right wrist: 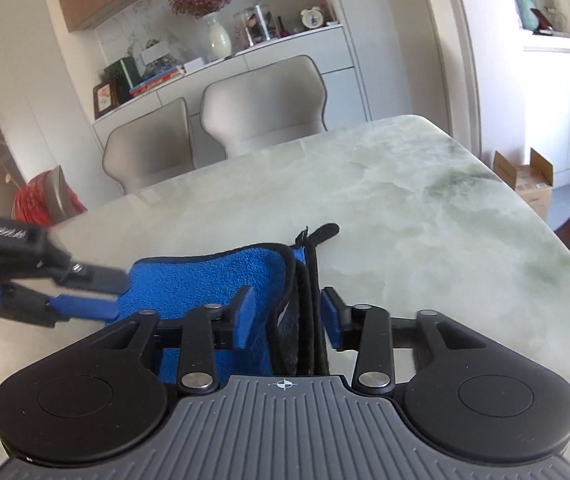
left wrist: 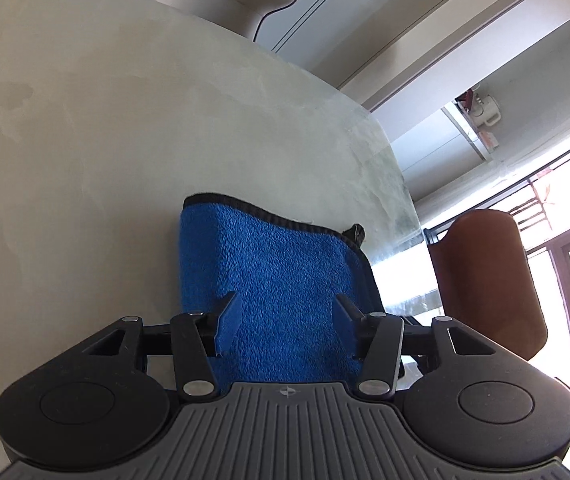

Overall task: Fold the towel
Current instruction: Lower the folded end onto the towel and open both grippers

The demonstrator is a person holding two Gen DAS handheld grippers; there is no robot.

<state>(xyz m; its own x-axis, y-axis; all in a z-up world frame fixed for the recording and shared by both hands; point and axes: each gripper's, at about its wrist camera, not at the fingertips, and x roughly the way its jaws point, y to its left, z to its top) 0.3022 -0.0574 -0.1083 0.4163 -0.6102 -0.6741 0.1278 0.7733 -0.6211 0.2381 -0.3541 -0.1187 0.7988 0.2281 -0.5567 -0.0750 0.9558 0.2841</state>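
A blue towel (left wrist: 277, 276) with black trim lies folded on the marble table (left wrist: 105, 160). My left gripper (left wrist: 285, 320) is open, its fingers spread over the towel's near part. In the right wrist view the towel (right wrist: 205, 276) lies folded with its black-trimmed edges stacked at the right. My right gripper (right wrist: 289, 316) is open, its jaws either side of that stacked edge. The left gripper (right wrist: 97, 292) comes in from the left, its fingers at the towel's left edge.
Two beige chairs (right wrist: 261, 104) stand at the table's far side. A brown chair (left wrist: 485, 280) stands at the table's right end. The table edge (right wrist: 545, 216) curves close on the right. A cardboard box (right wrist: 525, 180) sits on the floor.
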